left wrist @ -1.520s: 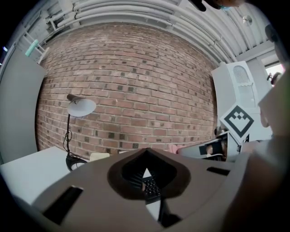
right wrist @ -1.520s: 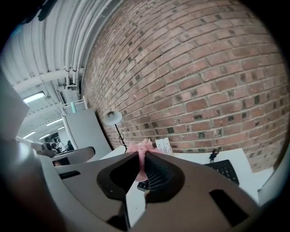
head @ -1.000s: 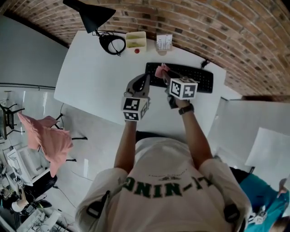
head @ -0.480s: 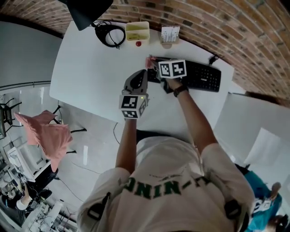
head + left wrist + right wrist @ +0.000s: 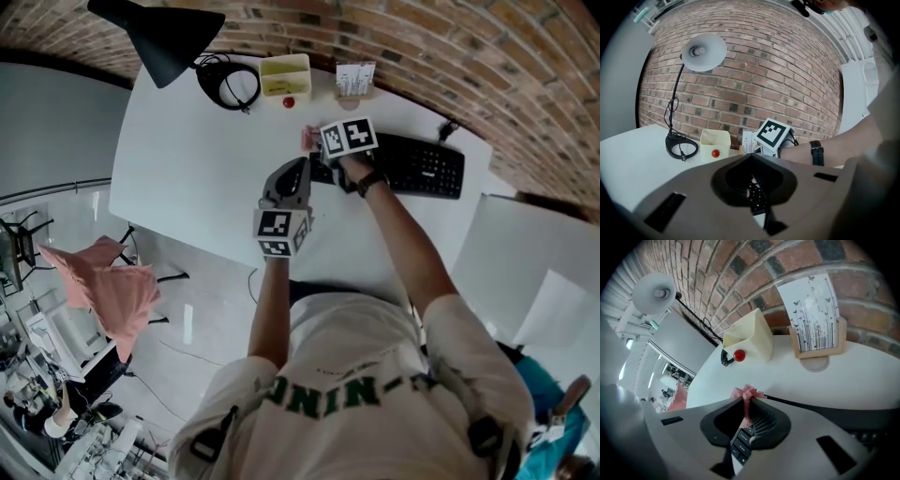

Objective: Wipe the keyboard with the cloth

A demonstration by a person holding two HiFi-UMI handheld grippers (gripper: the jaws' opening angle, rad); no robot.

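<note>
So the right claw [image 5: 317,142] has slid left along the keyboard [image 5: 422,167]. A second ago it was over the left-middle keys, now it's right at the left end. The pink cloth [image 5: 307,137] pinched in it came along and now pokes out past the keyboard's edge over the bare desk [image 5: 187,159]. The forearm has swung left with it.

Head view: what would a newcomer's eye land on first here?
First, the pink cloth pinched in the right hand-held gripper at the left end of the black keyboard. Next, the left hand-held gripper, shut and empty, held nearer the person. Then the black lamp over the far left corner of the white desk.
</note>
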